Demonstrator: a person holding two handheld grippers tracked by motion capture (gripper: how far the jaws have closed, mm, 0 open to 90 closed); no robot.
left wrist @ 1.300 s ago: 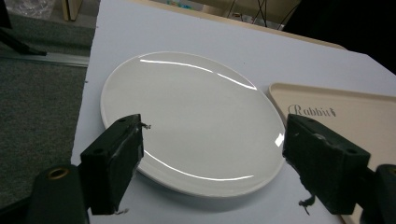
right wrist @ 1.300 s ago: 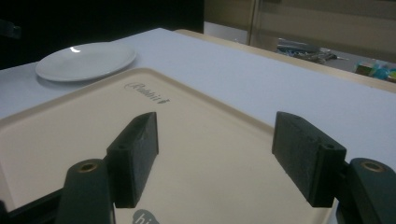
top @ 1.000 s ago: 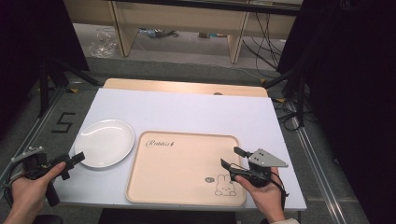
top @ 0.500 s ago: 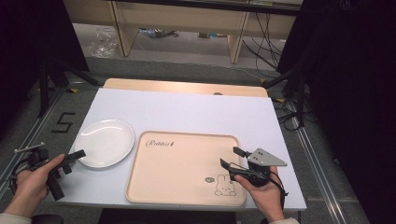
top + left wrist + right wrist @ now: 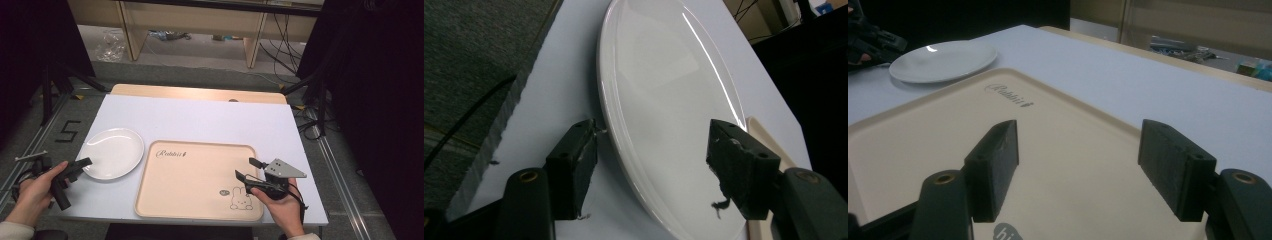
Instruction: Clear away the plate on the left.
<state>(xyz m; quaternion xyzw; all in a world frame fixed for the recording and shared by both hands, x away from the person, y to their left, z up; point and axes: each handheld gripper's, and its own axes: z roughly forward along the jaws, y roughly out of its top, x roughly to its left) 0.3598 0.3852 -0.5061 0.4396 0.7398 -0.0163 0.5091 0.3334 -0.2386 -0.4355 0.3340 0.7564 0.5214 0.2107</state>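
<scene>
Two tools are at work over the counter (image 5: 210,117). Under the right tool (image 5: 249,169), jaws apart and empty, lies the tray (image 5: 195,180) — script on it reads roughly "Rabbit", beside a rabbit drawing. The left tool (image 5: 651,167) straddles the plate (image 5: 664,100) rim, jaws just closing, not yet pinching — push deeper, then clamp squarely.
</scene>
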